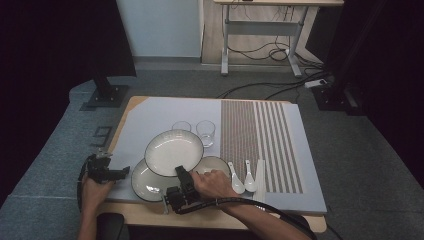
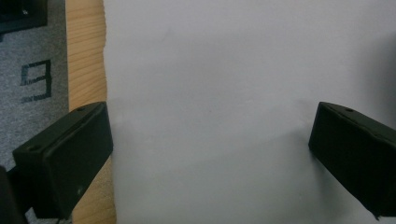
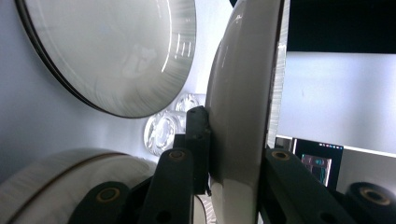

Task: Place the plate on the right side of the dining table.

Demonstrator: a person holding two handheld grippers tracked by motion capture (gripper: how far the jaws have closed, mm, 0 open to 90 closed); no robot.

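Three dark-rimmed white dishes show in the high view: a raised plate [image 1: 173, 151] held above a second plate [image 1: 145, 182] at the near left and a third dish [image 1: 216, 164] just to its right. From this height the right gripper [image 1: 181, 174] meets the raised plate at its near rim, but how the jaws sit there is hard to make out. The right gripper view settles it: the plate [image 3: 243, 107] stands edge-on between the two black jaws, clamped on its rim, with another plate [image 3: 116, 51] farther off at upper left and a third [image 3: 60, 177] at lower left. Two clear glasses [image 3: 163, 128] appear small behind the jaws; in the high view they [image 1: 205, 132] stand just beyond the raised plate, on the grey mat [image 1: 150, 117]. Two white spoons [image 1: 242, 177] lie side by side right of the dishes, against the striped cloth [image 1: 260, 145].

Off at the table's near left corner the left gripper [image 1: 107, 172] is well apart from the dishes. Its own view shows the jaws spread wide with nothing between them, over bare mat [image 2: 224, 93] beside the wooden table edge [image 2: 84, 65]
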